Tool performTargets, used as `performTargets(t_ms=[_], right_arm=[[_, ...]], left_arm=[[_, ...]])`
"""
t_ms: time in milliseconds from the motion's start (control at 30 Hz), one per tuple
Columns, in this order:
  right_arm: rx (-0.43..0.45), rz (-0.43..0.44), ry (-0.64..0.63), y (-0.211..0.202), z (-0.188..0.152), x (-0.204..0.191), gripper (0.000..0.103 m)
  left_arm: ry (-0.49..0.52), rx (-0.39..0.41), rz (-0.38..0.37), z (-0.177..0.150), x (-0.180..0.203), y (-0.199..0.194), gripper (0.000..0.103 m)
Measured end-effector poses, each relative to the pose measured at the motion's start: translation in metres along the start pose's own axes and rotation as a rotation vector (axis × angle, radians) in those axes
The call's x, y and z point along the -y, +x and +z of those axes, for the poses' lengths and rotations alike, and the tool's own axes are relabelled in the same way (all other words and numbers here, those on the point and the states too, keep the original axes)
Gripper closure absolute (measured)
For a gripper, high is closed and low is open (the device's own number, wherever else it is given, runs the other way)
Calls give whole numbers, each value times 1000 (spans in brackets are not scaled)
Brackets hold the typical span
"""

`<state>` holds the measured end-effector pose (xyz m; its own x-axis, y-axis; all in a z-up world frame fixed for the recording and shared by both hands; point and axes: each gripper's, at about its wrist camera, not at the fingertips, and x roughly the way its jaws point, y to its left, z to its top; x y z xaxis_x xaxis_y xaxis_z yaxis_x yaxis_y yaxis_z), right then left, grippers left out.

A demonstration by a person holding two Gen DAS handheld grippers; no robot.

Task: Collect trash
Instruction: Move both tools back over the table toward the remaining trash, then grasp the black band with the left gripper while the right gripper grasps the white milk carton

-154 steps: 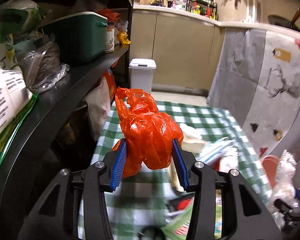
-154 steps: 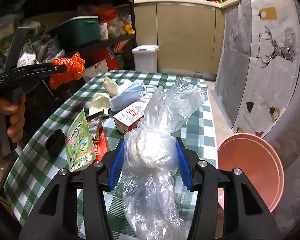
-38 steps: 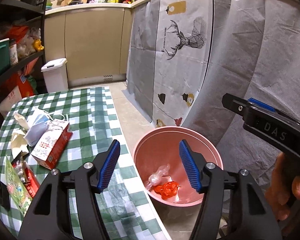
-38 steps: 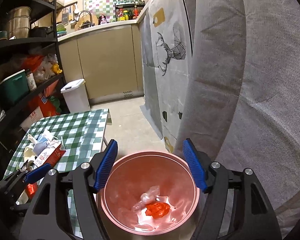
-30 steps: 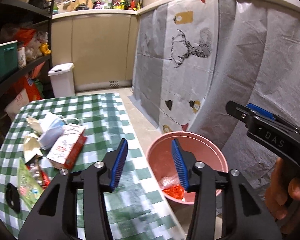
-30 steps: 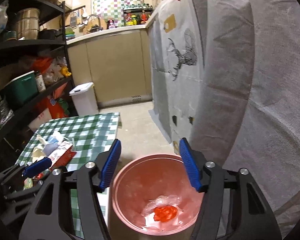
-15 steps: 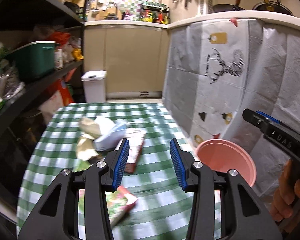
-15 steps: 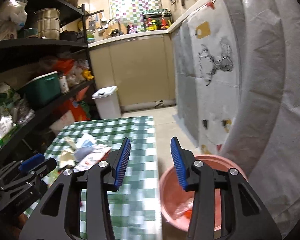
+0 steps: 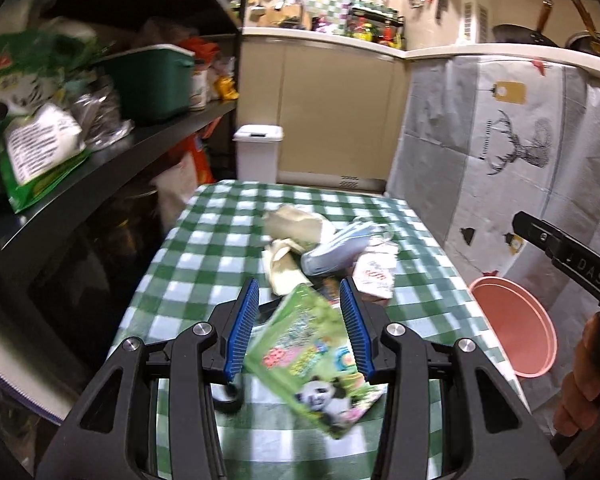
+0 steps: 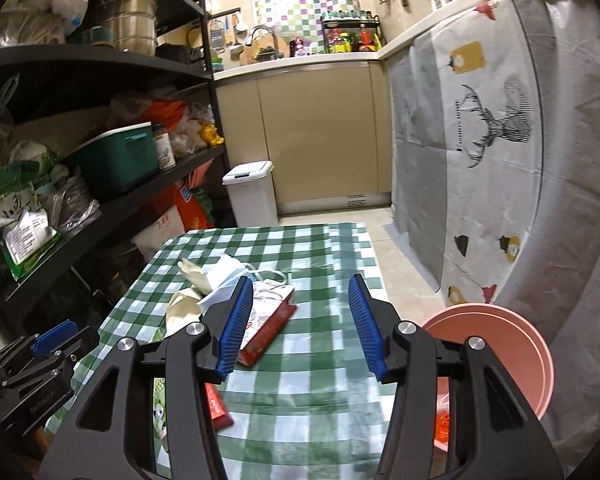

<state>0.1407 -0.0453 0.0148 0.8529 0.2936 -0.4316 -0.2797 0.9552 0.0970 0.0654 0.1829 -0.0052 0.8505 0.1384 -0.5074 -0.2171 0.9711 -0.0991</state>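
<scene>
1. My left gripper (image 9: 298,322) hangs over the green-checked table (image 9: 204,252), jaws partly apart; the green panda snack packet (image 9: 314,364) lies below between them, pads not pressing it.
2. Paper scraps (image 9: 290,236), a face mask (image 9: 336,250) and a red-and-white carton (image 10: 270,318) lie mid-table.
3. My right gripper (image 10: 300,320) is empty, jaws opening.
4. Pink trash bin (image 10: 512,344) stands on the floor at the table's right.

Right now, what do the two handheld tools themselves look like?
Both match: the left tool and right tool have black angular plastic frames with silver round bolts and two ribbed blue pads. Seen from the left camera, the right tool's black handle carries pale lettering "DAS". No cables or sleeves are visible.
</scene>
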Motion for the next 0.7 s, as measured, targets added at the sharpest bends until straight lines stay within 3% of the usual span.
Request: performTargets(t_ms=[300,467,700], right_arm=[[-33,18,-27,21,-10,-21,51],[-53,31,-46,36,-14,-33,41],[-151,48,-69,73,-27,-45,34]], left_arm=[[-94,-75,65,-14,-41,20,61],[-112,-154,100,-27,-55,38,50],[-102,-250,104,-38,-56,60,48]])
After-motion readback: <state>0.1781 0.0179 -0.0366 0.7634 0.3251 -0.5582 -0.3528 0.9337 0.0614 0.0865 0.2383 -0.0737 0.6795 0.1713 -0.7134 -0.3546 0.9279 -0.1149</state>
